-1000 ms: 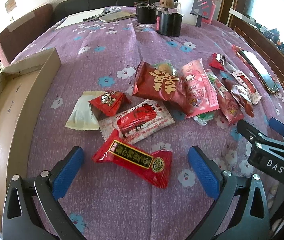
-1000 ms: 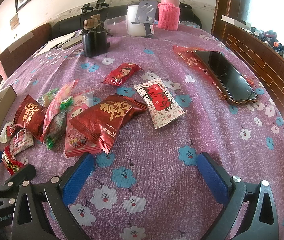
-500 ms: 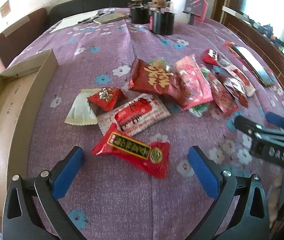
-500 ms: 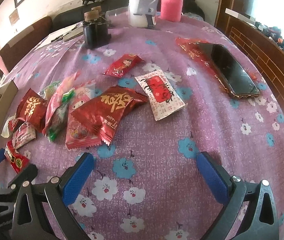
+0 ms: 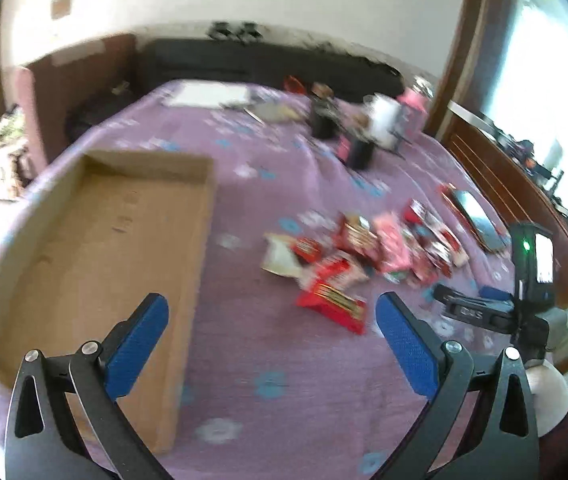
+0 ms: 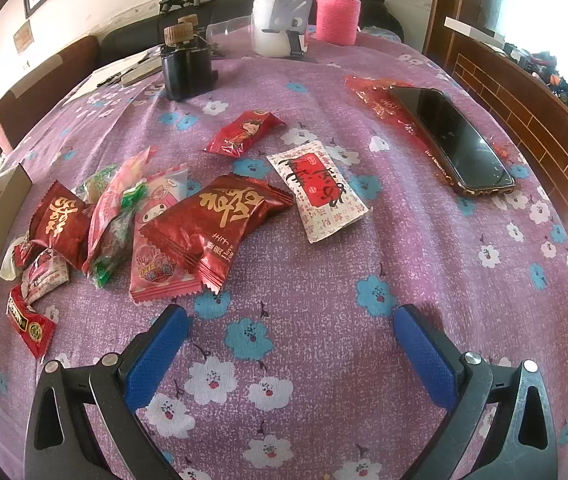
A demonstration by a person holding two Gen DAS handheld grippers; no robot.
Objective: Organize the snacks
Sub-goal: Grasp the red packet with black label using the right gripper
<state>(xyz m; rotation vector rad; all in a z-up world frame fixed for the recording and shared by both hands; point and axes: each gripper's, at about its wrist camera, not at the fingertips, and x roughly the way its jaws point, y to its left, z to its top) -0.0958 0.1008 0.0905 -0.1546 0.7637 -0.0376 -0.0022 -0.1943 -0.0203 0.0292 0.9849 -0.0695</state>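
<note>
The left tongs [image 5: 271, 336], wide and empty, have swung up toward the cardboard box [image 5: 95, 248] at frame left, leaving the snacks [image 5: 364, 256] ungrasped.

the left wrist view looks from higher up over the cardboard box [image 5: 95, 240] toward the snack pile [image 5: 364, 248]. the right wrist view sits low and close over the table [image 6: 324, 300], facing the same snack pile [image 6: 155, 224] and phone [image 6: 452, 140]; both views share these.

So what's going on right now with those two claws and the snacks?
Left gripper open, empty. Right gripper open, empty. Snack packets loose on tablecloth; cardboard box empty. Nothing blocking.
</note>
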